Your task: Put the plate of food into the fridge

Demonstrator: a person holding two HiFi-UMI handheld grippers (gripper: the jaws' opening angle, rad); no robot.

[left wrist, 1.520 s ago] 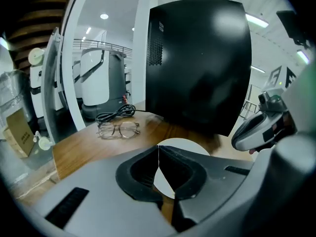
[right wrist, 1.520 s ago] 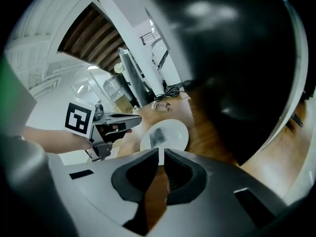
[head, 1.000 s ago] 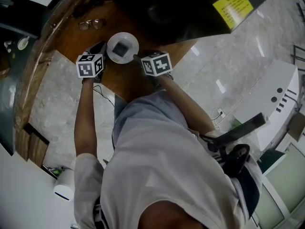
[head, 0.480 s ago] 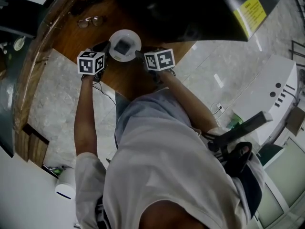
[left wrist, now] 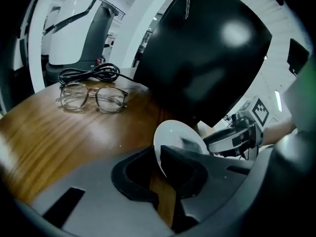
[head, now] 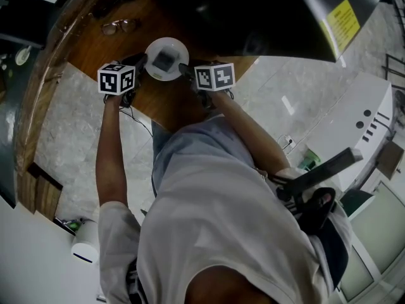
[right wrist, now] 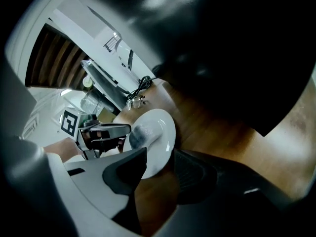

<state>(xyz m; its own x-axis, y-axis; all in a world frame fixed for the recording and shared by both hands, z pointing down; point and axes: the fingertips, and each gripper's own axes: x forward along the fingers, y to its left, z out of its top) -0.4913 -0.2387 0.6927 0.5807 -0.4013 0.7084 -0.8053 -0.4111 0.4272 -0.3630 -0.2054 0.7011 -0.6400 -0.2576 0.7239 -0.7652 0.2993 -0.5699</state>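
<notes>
**By the fridge, plate held at both rims**

Over the wooden surface (head: 88, 46), the plate (head: 166, 44) with dark food (head: 163, 61) sits just before the black fridge (head: 253, 11). The left gripper (head: 142, 61) has its fingers clamped on one rim, the right gripper (head: 185, 70) on the opposite rim. Glasses (head: 120, 26) and a cable (left wrist: 89, 74) lie farther back.

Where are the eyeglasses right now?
Head view, upper left: the eyeglasses lie on the wooden table beyond the left gripper, beside a coiled black cable.
</notes>
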